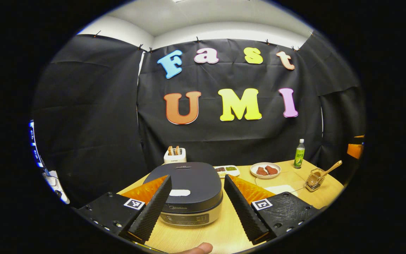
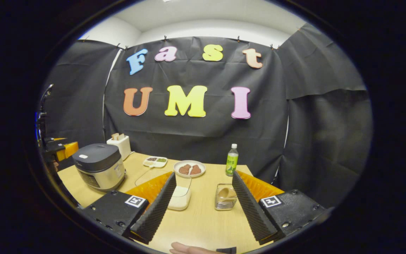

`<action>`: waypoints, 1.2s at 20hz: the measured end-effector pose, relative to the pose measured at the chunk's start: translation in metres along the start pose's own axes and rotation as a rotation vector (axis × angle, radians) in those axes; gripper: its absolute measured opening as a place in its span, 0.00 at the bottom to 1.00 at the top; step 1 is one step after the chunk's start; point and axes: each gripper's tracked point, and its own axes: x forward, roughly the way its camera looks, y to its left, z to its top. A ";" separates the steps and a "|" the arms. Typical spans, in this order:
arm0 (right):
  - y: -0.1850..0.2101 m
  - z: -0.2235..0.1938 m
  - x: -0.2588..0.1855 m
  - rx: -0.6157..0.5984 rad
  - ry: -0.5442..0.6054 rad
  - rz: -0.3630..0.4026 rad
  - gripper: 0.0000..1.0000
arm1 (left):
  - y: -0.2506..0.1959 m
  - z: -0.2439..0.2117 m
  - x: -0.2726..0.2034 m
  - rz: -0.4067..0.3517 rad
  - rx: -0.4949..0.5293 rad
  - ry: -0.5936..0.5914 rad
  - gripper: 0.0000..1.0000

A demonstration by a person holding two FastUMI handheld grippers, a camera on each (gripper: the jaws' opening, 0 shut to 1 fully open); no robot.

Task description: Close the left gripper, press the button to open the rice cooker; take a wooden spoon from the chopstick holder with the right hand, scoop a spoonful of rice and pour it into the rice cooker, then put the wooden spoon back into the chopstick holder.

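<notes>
- Since the lid of the rice cooker (image 1: 189,190) is down, I judge the task is at step one: close the left fingers, then press the button.
- Left gripper view: left hand-held gripper (image 1: 197,201) is open wide, holding nothing; the cooker sits straight ahead between its two fingers, close in.
- The pale lid button (image 1: 179,193) lies on the cooker top near the front edge, a bit left of the finger centreline, nearer the left finger.
- Room here: a toaster (image 1: 175,155) stands just behind the cooker; bare bench (image 1: 224,233) lies in front. Approach from above looks free.
- Far right on the bench, the chopstick holder (image 1: 314,179) carries the wooden spoon (image 1: 330,169), its handle leaning up and right. A bottle (image 1: 299,153) and a plate (image 1: 265,170) are behind it.
- Right gripper view: right hand-held gripper (image 2: 203,204) is also open and empty. The chopstick holder (image 2: 225,197) is just ahead, close to the right finger, the spoon bowl (image 2: 226,193) showing in it.
- A white rice container (image 2: 180,198) sits by the left finger; the cooker (image 2: 99,165) is well off left.
- The right hand is clearly nearer the spoon; the bench edge is close below both.
</notes>
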 end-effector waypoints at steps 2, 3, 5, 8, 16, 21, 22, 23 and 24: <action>-0.001 0.002 -0.002 0.008 0.003 -0.012 1.00 | -0.008 0.014 -0.004 -0.009 -0.010 -0.015 0.95; 0.000 0.005 -0.003 0.015 0.004 -0.012 1.00 | -0.012 0.021 -0.006 -0.009 -0.011 -0.020 0.95; -0.002 0.010 -0.005 0.021 -0.004 -0.024 1.00 | -0.017 0.031 -0.009 0.003 0.001 -0.023 0.95; -0.011 0.020 -0.008 0.001 -0.039 -0.069 1.00 | -0.030 0.046 -0.016 -0.015 -0.018 -0.040 0.95; -0.014 0.043 -0.020 0.042 -0.092 -0.123 1.00 | -0.049 0.051 -0.034 -0.071 0.019 -0.036 0.95; -0.007 0.050 -0.022 0.060 -0.127 -0.109 1.00 | -0.054 0.046 -0.037 -0.101 0.018 -0.031 0.95; -0.007 0.049 -0.021 0.057 -0.127 -0.113 1.00 | -0.054 0.046 -0.038 -0.097 0.027 -0.033 0.95; -0.006 0.049 -0.021 0.055 -0.124 -0.108 1.00 | -0.053 0.045 -0.037 -0.091 0.036 -0.040 0.96; -0.003 0.049 -0.021 0.059 -0.122 -0.102 1.00 | -0.051 0.047 -0.038 -0.087 0.046 -0.047 0.95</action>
